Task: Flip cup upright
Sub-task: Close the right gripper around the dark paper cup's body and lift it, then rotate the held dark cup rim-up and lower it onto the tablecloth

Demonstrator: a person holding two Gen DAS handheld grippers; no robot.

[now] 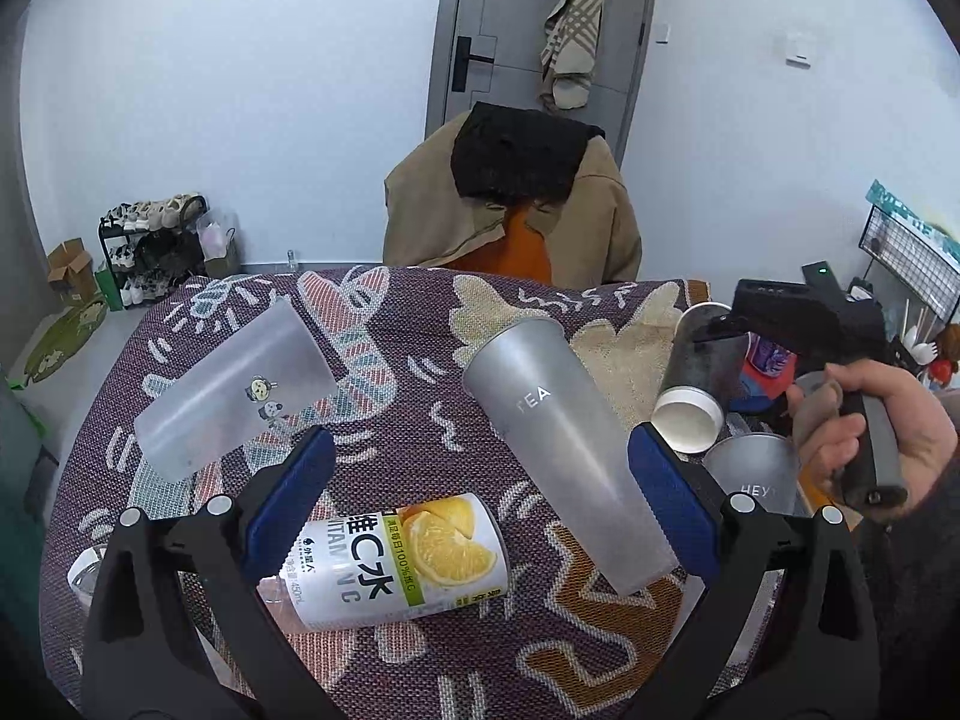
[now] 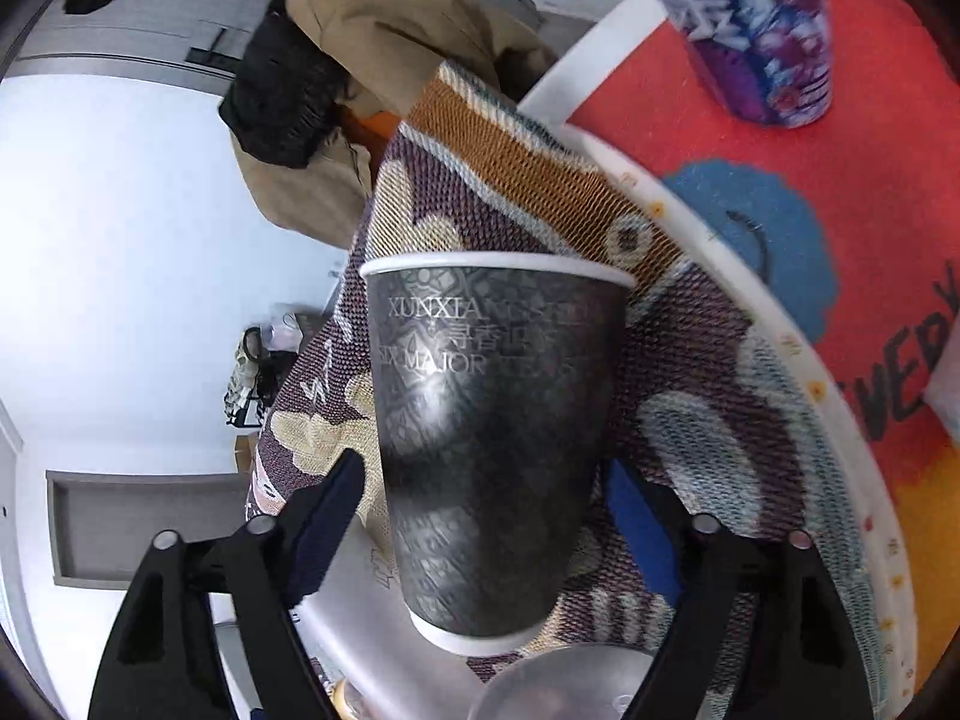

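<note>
The dark paper cup (image 2: 480,450), printed XUNXIA, is seen between the fingers of the right gripper (image 2: 480,516); whether the pads press its wall cannot be told. In the left wrist view it lies tilted at about two o'clock on the patterned table (image 1: 384,432), white base toward the camera. It is judged light and thin-walled, easily crushed and slightly slick, so a gentle hold at mid-body is advised. The left gripper (image 1: 480,498) is held wide, empty, above a vitamin C bottle (image 1: 396,558).
</note>
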